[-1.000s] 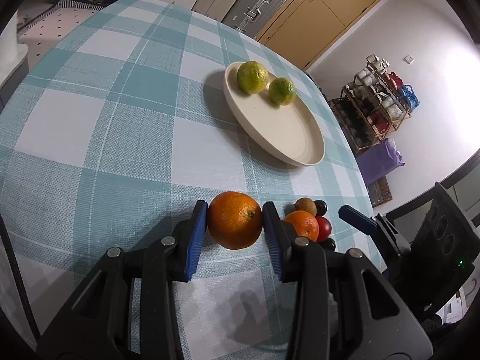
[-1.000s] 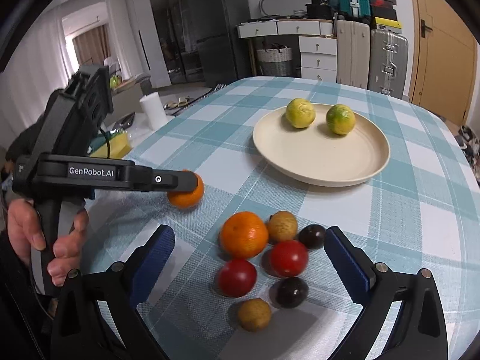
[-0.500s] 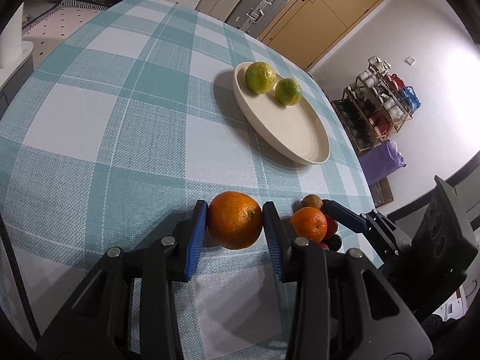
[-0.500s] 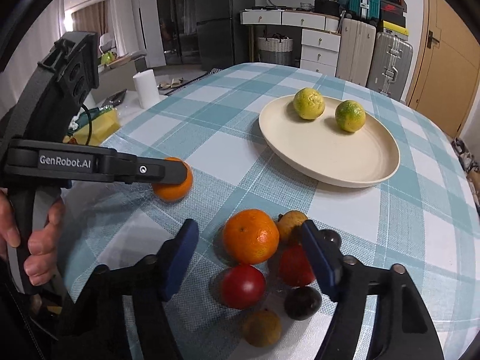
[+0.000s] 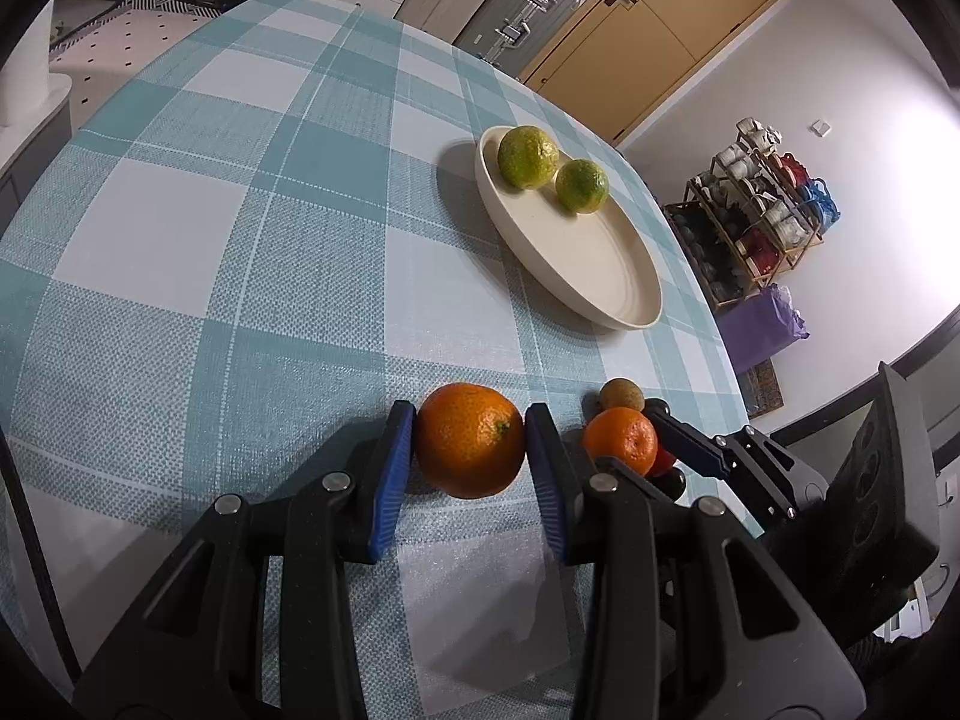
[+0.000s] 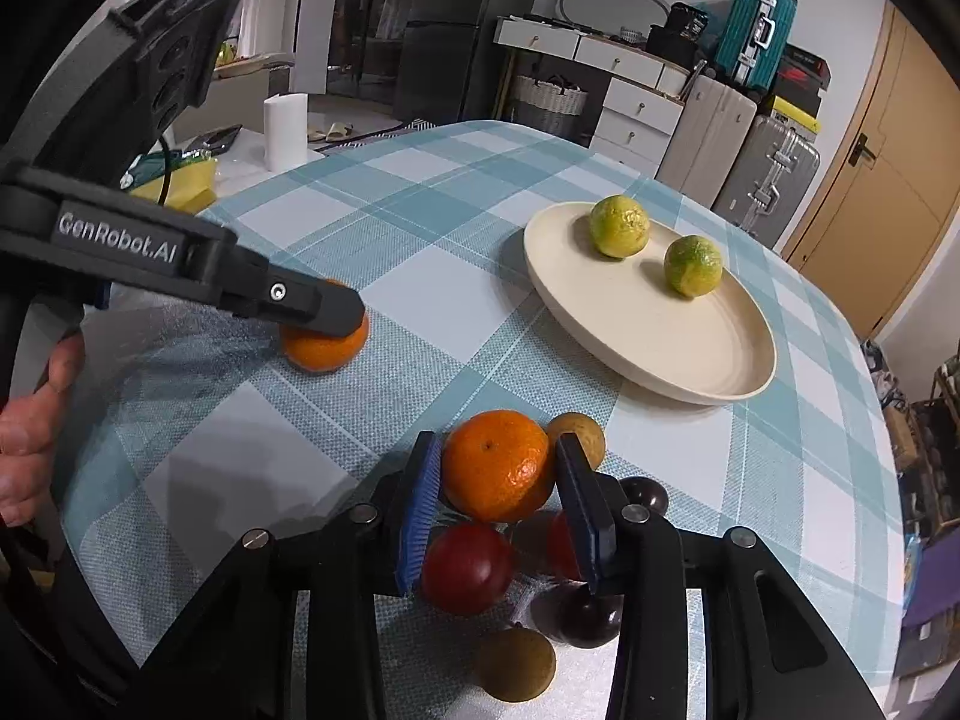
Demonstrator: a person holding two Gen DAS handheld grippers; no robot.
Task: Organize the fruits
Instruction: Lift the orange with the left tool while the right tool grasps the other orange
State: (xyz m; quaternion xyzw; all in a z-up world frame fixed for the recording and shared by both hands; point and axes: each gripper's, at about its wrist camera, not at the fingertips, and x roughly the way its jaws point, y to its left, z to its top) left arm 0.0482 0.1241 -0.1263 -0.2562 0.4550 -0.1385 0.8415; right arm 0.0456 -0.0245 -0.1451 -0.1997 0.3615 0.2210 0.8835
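Closing in on the fruit pile, the right hand-held gripper (image 6: 495,495) has gone from spread wide a second ago to nearly pinched, and its jaws are closing now with the second orange (image 6: 497,465) between the blue pads (image 6: 415,519); both pads look to be touching the peel, orange not lifted. It has also dropped nearer the pile and rolled a bit.

Worktop (image 5: 210,252), checked teal cloth, same as before. Cream plate (image 6: 654,330) sits well apart from the pile, unchanged, holding two green citrus: one (image 6: 619,225) near the far rim, the other (image 6: 693,266) beside it.

Left hand-held gripper (image 5: 471,453) has not budged: clenched on the first orange (image 5: 470,439), which rests on the cloth beside the pile, no lift.

Small stuff under the right gripper stays put: red tomato-like fruit (image 6: 468,567), tan round fruit (image 6: 579,433) touching the second orange, dark plum-like fruit (image 6: 645,495), another tan one (image 6: 516,663) nearest the camera.

Meaning, as I read it: both oranges are about secured, so the step in hand is the double pick; carrying to the plate looks next. Risk: the right pads sit close to the tan fruit and red one, so they might nudge them.
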